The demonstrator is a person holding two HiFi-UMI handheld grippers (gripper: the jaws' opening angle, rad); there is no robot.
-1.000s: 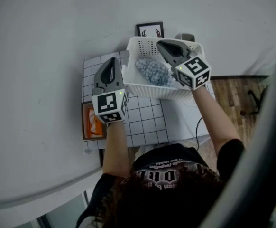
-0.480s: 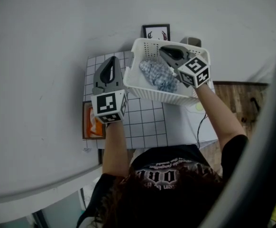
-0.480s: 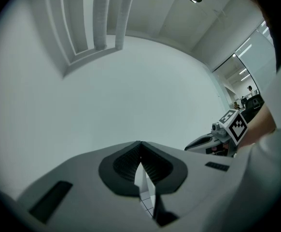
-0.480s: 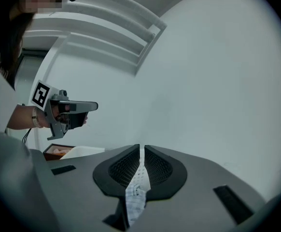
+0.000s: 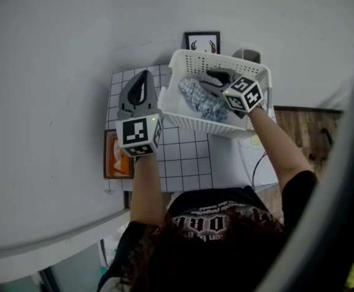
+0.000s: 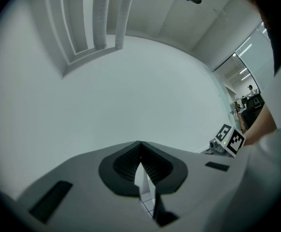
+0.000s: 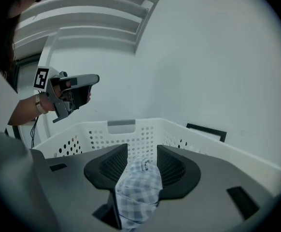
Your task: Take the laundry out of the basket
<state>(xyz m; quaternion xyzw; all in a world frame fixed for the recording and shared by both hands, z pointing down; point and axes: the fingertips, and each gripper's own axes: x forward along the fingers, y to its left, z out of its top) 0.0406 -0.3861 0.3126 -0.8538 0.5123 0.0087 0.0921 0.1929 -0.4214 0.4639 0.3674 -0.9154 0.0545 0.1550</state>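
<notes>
**Site check: right claw inside basket, cloth between its jaws**

The white perforated basket point(image 5: 191, 121) stands on the far right part of a grid-patterned table point(image 5: 189, 157). A blue-and-white checked cloth point(image 5: 199, 97) lies bunched inside it, toward the near wall.

The right gripper point(image 7: 142, 150) is inside the basket. Its jaws stand apart and are opening, with the checked cloth rising between them. No firm clamp on the fabric is evident. The basket's far wall, with its handle slot, stands straight beyond the jaw tips. In the head view this gripper and its marker cube cover the right part of the cloth.

The left gripper point(image 5: 144, 76) is held outside the basket, just beside its left wall and over the table. Its jaws meet at the tips with nothing between them. The basket wall stands between this gripper and the cloth.

Surroundings:
- A black picture frame point(image 5: 202, 42) stands behind the basket against the pale wall.
- A grey object point(image 5: 250, 55) shows past the basket's far right corner; what it is cannot be told.
- An orange item point(image 5: 118, 157) lies in a brown surround at the table's left edge.
- A cable point(image 5: 257, 162) hangs at the right, over the wooden floor point(image 5: 305, 132).
</notes>
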